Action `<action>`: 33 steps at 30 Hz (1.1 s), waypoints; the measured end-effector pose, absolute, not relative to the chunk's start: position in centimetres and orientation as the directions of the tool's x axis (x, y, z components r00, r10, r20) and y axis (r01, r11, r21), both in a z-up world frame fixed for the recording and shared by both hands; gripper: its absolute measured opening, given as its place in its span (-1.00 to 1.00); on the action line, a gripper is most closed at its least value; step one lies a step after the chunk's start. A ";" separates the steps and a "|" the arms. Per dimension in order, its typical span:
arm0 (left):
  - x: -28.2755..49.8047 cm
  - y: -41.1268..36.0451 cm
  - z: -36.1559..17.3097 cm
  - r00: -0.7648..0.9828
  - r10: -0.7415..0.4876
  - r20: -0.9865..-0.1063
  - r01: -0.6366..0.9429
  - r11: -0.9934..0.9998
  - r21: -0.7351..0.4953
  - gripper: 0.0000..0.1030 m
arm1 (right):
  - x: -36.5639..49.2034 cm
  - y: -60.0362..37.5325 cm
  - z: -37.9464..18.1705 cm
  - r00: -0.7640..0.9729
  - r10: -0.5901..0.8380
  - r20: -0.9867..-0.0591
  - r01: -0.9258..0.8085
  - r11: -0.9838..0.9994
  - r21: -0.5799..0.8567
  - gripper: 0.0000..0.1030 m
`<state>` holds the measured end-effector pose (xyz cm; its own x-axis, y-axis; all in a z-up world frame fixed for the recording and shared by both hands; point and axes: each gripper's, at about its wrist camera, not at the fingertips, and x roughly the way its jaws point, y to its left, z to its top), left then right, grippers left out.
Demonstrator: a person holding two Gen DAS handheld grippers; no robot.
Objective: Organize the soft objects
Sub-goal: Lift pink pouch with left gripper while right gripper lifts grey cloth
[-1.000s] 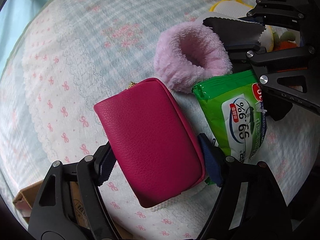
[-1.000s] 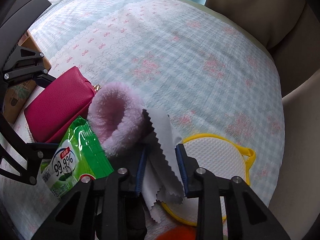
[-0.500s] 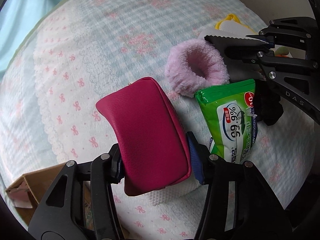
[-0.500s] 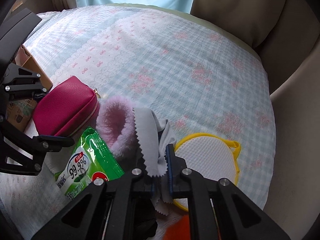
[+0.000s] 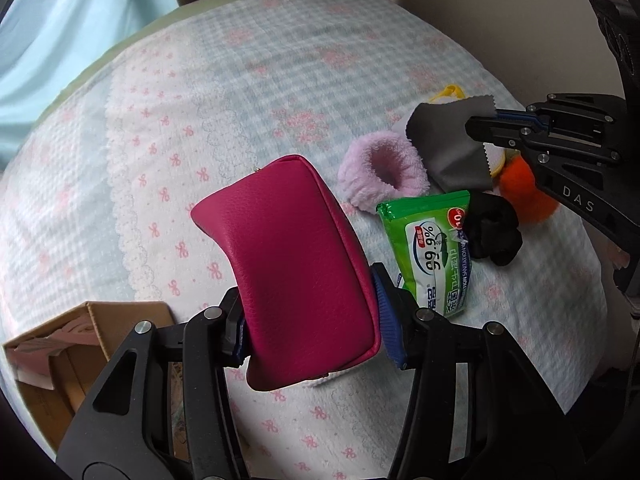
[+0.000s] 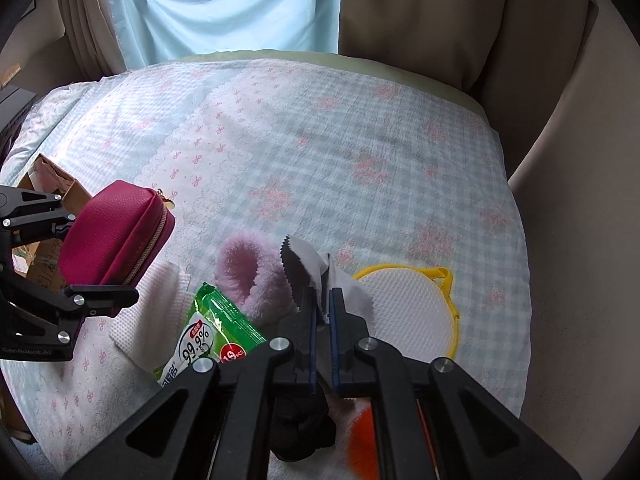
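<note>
1. A bed [image 6: 360,128] with a pale blue checked cover printed with pink bows carries everything; a cardboard box [image 5: 60,360] sits at its left edge.
2. The left claw [image 5: 308,316] is clamped on a magenta pouch [image 5: 292,272], pads pressed into both sides, with the pouch raised off the cover near the left edge.
3. A round white mesh pad with a yellow rim [image 6: 408,312] lies near the right edge of the bed.
4. A fluffy pink cuff [image 5: 380,172] rests near the front edge, just beside a green wipes pack [image 5: 428,248] that lies flat.
5. The right claw [image 6: 322,316] is pressed together on a grey cloth [image 5: 452,144] with zigzag edges, which hangs above the pink cuff.
6. A black scrunchie [image 5: 492,232] lies touching the wipes pack, with an orange fuzzy item [image 5: 520,188] just beside it.
</note>
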<state>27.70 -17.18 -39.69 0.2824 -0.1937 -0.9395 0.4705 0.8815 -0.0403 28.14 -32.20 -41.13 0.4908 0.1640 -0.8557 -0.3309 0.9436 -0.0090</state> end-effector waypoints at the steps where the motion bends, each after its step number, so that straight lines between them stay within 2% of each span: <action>1: 27.5 -17.0 -39.5 0.285 -0.195 -0.938 0.465 0.884 -0.043 -0.09 | 28.1 -32.3 -41.1 0.490 0.171 -0.855 -0.326 0.945 0.003 -0.92; 7: 27.3 -15.8 -38.8 0.303 -0.201 -0.932 0.430 0.901 -0.054 -0.09 | 28.0 -32.3 -41.9 0.466 0.203 -0.861 -0.305 0.951 0.060 -0.93; 10: 27.4 -15.3 -38.7 0.306 -0.202 -0.930 0.415 0.908 -0.061 -0.09 | 28.6 -31.9 -43.2 0.455 0.165 -0.875 -0.288 0.957 0.030 -0.92; 12: 27.7 -15.0 -39.0 0.306 -0.204 -0.930 0.410 0.910 -0.064 -0.09 | 28.9 -31.4 -44.0 0.457 0.137 -0.879 -0.319 0.948 -0.018 -0.91; 15: 28.1 -14.7 -39.1 0.307 -0.208 -0.929 0.405 0.912 -0.070 -0.09 | 29.5 -30.7 -45.1 0.414 0.169 -0.894 -0.399 0.917 -0.012 -0.82; 16: 28.2 -14.7 -39.2 0.306 -0.210 -0.929 0.404 0.912 -0.073 -0.09 | 29.7 -30.5 -45.3 0.409 0.179 -0.895 -0.423 0.906 -0.012 -0.71; 18: 28.4 -14.6 -39.3 0.305 -0.212 -0.928 0.402 0.912 -0.076 -0.09 | 29.9 -30.2 -45.6 0.412 0.179 -0.893 -0.462 0.886 -0.036 -0.25; 19: 28.5 -14.5 -39.4 0.304 -0.215 -0.928 0.401 0.913 -0.080 -0.09 | 30.1 -30.2 -45.7 0.418 0.171 -0.892 -0.473 0.880 -0.052 0.17; 20: 28.6 -14.4 -39.5 0.303 -0.218 -0.928 0.399 0.913 -0.084 -0.09 | 30.3 -30.2 -45.8 0.415 0.164 -0.895 -0.482 0.874 -0.063 0.36; 25: 29.1 -14.0 -39.7 0.297 -0.232 -0.926 0.391 0.914 -0.103 -0.09 | 31.4 -29.6 -46.6 0.340 0.141 -0.930 -0.624 0.774 -0.111 0.37; 31: 29.4 -13.5 -39.6 0.301 -0.240 -0.923 0.393 0.913 -0.109 -0.09 | 32.9 -27.5 -48.7 0.188 0.041 -0.981 -0.877 0.457 -0.149 0.36; 33: 29.4 -13.5 -39.4 0.306 -0.242 -0.921 0.391 0.914 -0.110 -0.09 | 33.2 -26.9 -49.0 0.143 0.028 -0.989 -0.922 0.367 -0.123 0.07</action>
<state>29.37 -13.45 -39.39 0.3055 -0.2420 -0.9209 0.3908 0.9138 -0.1104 33.16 -26.85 -49.02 0.1433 0.0281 -0.9893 -0.9219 0.3673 -0.1231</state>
